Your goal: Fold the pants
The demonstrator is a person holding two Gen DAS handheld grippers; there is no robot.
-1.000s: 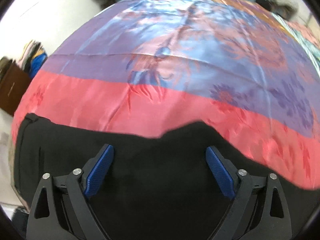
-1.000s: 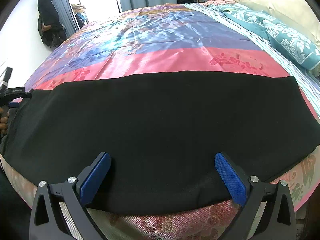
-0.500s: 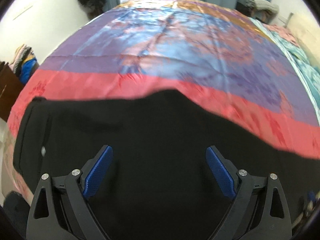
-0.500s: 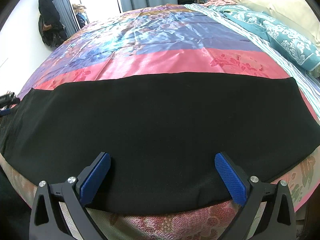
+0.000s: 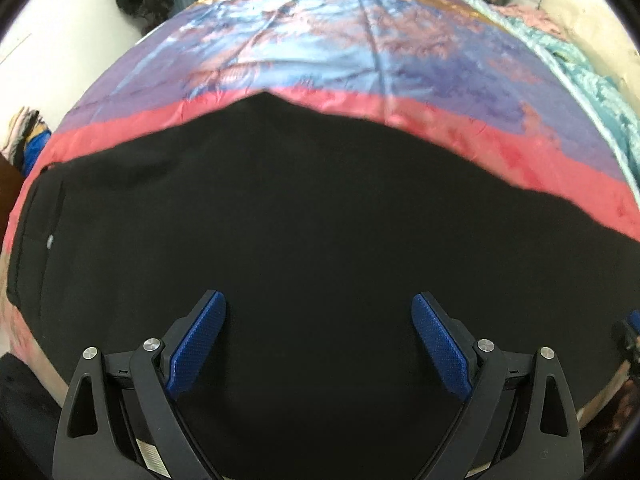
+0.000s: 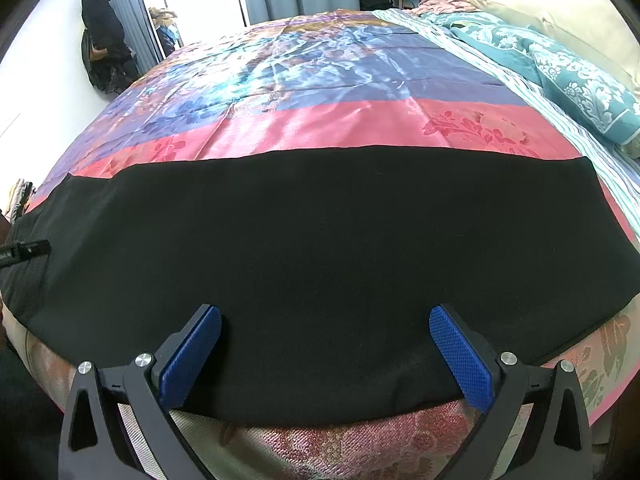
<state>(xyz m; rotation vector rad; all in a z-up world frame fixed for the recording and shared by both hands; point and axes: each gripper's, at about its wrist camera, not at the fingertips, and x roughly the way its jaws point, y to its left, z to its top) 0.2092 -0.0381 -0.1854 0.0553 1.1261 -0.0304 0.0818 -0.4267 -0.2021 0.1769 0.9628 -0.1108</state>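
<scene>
Pants (image 6: 312, 240) of black cloth lie spread flat across the near part of a bed, on a shiny bedspread (image 6: 304, 80) with pink, purple and blue bands. In the right wrist view they make one long dark strip from the left side to the right side, and the near edge hangs a little over the side of the bed. The right gripper (image 6: 325, 356) hovers above this near edge with its blue pads (image 6: 460, 364) wide apart — nothing is between them. The left gripper (image 5: 319, 344) is over the pants (image 5: 304, 220) too, fingers spread wide and empty. In the left wrist view the far edge of the cloth rises to a point in the middle, and a band with a small pale dot runs along the left end. A teal patterned pillow (image 6: 580, 84) lies at the right side of the bed, well apart from the pants
</scene>
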